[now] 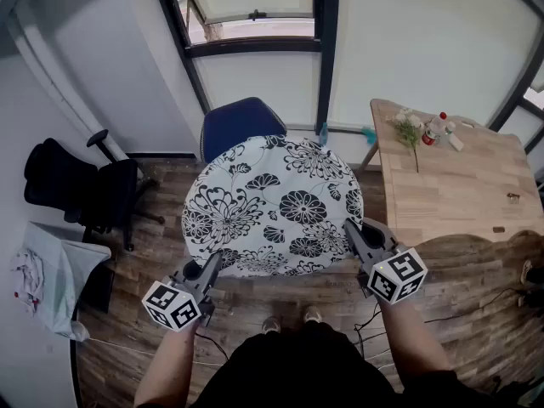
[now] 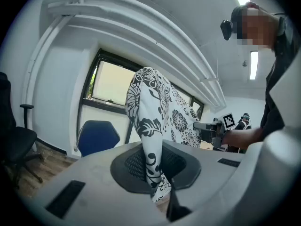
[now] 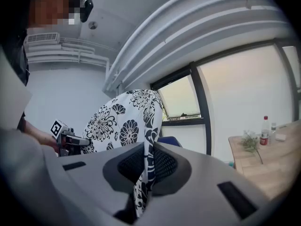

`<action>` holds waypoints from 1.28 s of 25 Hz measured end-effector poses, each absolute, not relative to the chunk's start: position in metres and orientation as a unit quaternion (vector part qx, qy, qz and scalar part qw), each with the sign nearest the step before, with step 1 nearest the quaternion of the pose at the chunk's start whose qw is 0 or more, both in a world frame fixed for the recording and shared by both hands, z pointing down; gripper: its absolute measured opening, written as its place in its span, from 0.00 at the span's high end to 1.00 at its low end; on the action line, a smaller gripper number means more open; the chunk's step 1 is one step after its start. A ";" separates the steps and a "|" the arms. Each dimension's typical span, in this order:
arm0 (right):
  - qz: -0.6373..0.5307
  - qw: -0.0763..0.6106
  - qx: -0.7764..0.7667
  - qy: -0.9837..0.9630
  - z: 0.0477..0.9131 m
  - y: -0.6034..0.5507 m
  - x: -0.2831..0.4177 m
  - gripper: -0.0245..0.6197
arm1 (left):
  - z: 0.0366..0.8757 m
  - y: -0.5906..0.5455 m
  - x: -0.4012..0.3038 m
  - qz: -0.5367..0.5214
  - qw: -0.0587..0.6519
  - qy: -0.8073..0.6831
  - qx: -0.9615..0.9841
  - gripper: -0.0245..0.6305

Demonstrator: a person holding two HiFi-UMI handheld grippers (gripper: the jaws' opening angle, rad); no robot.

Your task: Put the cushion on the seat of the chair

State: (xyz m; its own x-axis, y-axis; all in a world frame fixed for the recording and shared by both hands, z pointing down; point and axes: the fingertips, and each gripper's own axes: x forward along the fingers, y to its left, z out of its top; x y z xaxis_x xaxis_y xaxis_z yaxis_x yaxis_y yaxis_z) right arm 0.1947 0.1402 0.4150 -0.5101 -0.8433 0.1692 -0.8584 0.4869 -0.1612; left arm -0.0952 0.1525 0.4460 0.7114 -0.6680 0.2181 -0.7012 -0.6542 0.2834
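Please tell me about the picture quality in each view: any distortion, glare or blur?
Head view: sharp and evenly lit, though the wide lens splays the window frame. Left gripper view: strong fisheye inside a dark round border, window pane overexposed, ceiling lamp blown out white. Right gripper view: same fisheye, cushion sharp.
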 end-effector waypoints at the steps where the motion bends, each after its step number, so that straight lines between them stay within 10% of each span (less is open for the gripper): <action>1: 0.113 0.034 0.493 -0.862 0.415 0.140 0.194 0.91 | 0.446 0.152 -0.096 0.048 0.173 -0.378 0.908 0.92; 32: 0.167 0.066 0.449 -0.875 0.377 0.205 0.229 0.91 | 0.419 0.235 -0.053 0.058 0.240 -0.427 0.870 0.92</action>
